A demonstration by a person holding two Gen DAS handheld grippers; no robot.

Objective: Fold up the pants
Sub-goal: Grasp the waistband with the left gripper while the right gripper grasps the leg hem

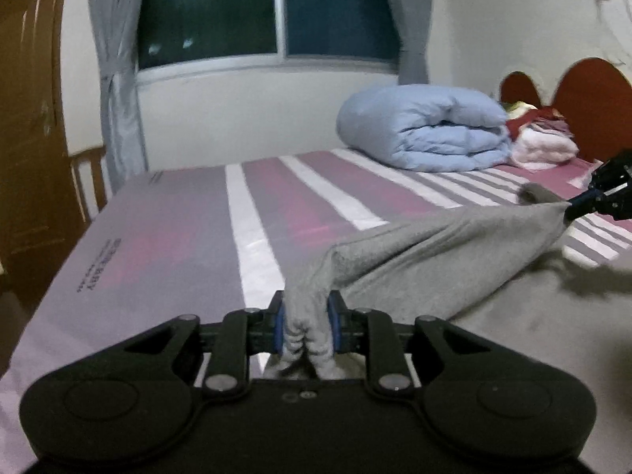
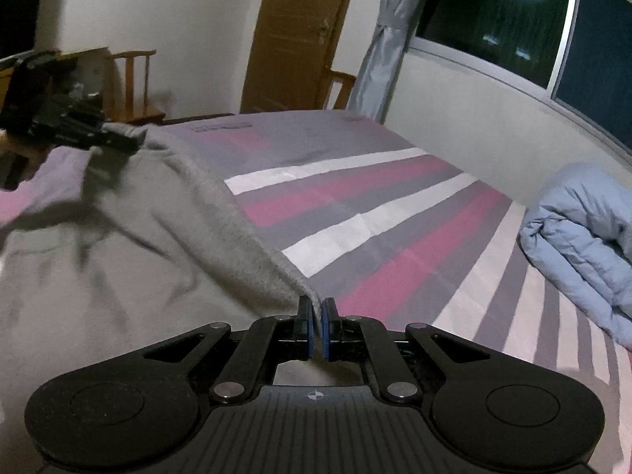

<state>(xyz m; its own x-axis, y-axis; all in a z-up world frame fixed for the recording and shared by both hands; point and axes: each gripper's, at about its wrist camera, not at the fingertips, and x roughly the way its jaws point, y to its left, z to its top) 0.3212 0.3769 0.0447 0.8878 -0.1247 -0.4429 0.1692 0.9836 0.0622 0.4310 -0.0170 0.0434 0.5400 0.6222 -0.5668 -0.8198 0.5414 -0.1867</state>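
Left gripper (image 1: 307, 326) clamped on a thick bunched wad of the grey pants (image 1: 414, 260); right gripper (image 2: 316, 326) pinching a thin edge. Cloth stretched between both, lifted off the striped bed (image 1: 177, 245). Right bite looks shallow, hard to confirm through blur. Risks: edge slipping under tension; uneven lift skewing the fold.

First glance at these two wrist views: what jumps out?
The grey fleece pants, stretched between both grippers above the striped pink, grey and white bedsheet: the left gripper pinches a bunched end and the right gripper clamps the other edge. Next comes the rolled pale blue duvet at the bed's far corner, under the dark window.
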